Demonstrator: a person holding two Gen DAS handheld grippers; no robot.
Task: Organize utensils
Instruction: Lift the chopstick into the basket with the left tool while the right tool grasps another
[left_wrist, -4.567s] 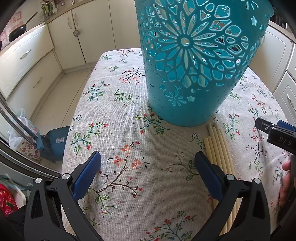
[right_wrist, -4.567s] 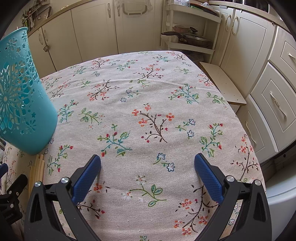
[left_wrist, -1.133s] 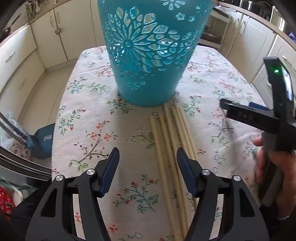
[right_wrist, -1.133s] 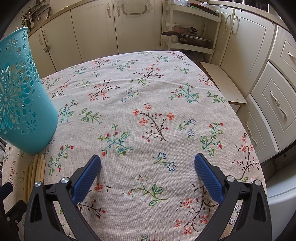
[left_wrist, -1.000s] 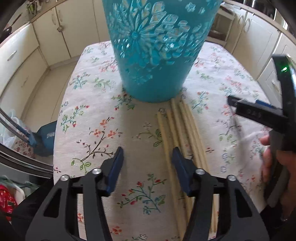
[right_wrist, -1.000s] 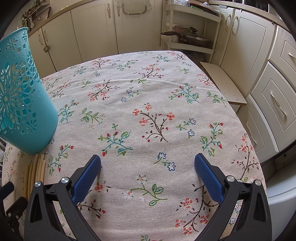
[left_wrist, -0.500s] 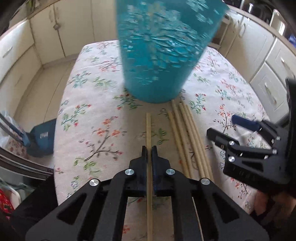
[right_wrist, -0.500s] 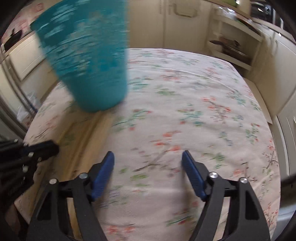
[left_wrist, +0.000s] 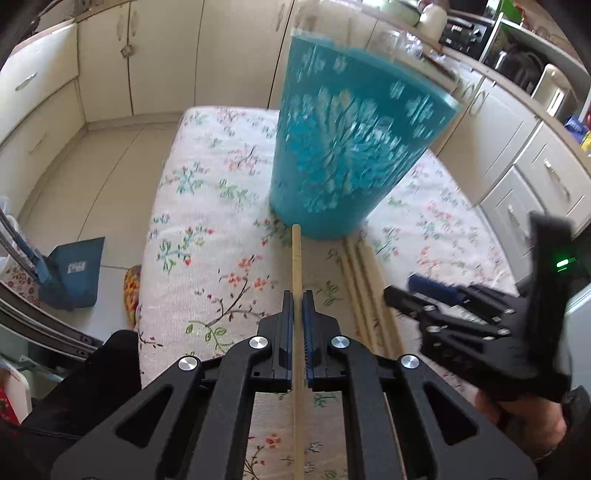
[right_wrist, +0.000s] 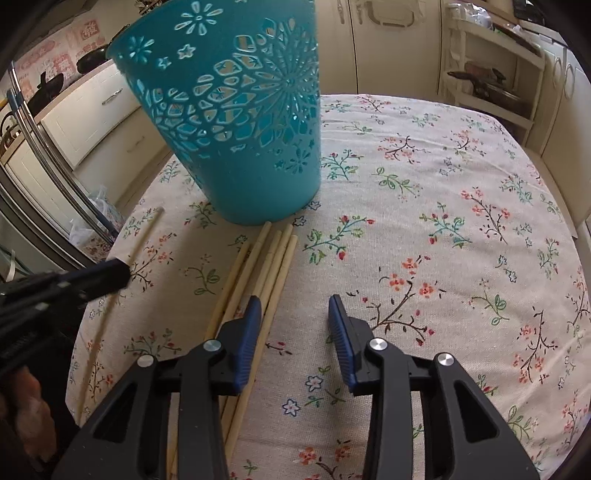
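My left gripper is shut on a single wooden stick, held a little above the cloth with its tip toward the teal cut-out basket. The other wooden sticks lie bundled on the table just to the right. In the right wrist view the basket stands upright behind that bundle. My right gripper hovers over the bundle's right side, its jaws closing. The outermost stick runs just inside its left finger, and nothing is pressed. The left gripper and its held stick show at the left.
A floral tablecloth covers the table. Cream cabinets ring the room. A blue dustpan sits on the floor left of the table. An open shelf with pans stands beyond the far right corner. A hand holds the right gripper.
The left gripper shut on one stick and raised it off the cloth, left of the bundle. The right gripper swung left toward the basket and over the bundle, its jaws narrowing.
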